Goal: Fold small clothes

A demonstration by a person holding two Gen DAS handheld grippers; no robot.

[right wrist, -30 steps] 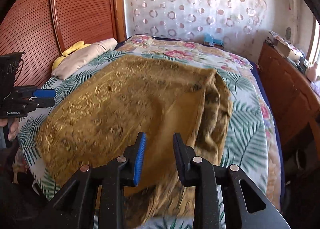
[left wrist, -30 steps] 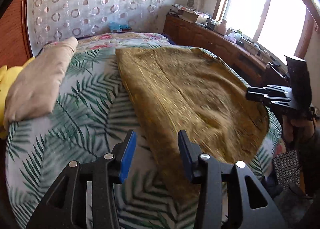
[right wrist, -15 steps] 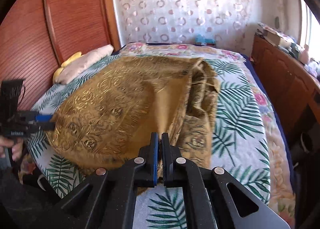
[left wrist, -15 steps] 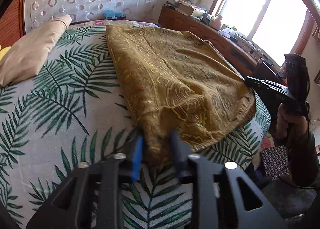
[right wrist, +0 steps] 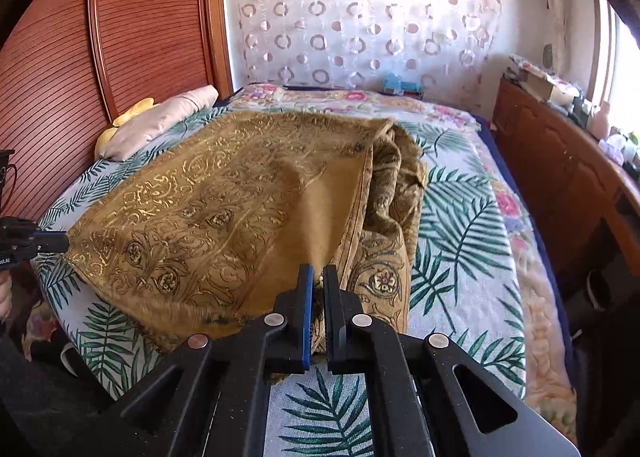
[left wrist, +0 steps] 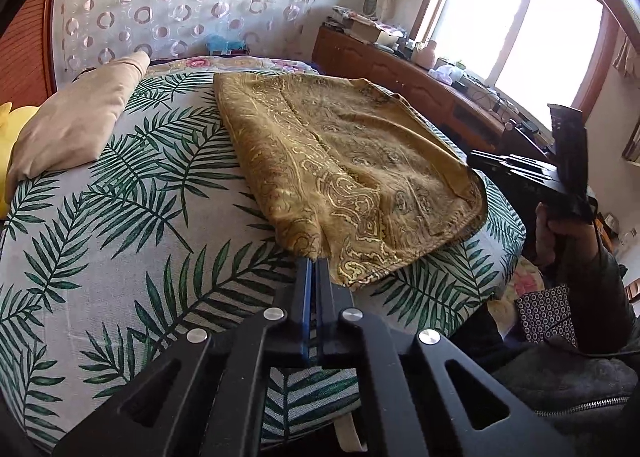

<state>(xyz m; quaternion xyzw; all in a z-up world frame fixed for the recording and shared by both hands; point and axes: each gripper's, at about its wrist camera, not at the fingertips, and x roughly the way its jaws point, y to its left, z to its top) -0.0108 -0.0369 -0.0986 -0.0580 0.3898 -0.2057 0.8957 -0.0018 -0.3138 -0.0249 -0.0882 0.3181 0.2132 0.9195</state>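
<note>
Change: a second ago both my grippers were standing open above the gold patterned cloth (left wrist: 352, 161); now each is pinching a near corner of it, and the cloth is stretching taut between them.
Cloth: it is lying on the leaf-print bedspread (left wrist: 120, 241), glossy gold scrollwork facing up, its right side bunching into thick folds (right wrist: 388, 193).
Left gripper (left wrist: 314, 265): I am clenching it fully on the cloth's near left corner, the fabric puckering at the tips.
Right gripper (right wrist: 316, 277): its jaws are opening slightly, with the cloth's hem lying between the pads and a narrow gap showing.
Surroundings: a beige pillow (left wrist: 76, 121) is resting near the wooden headboard (right wrist: 120, 29), well apart from the cloth.
</note>
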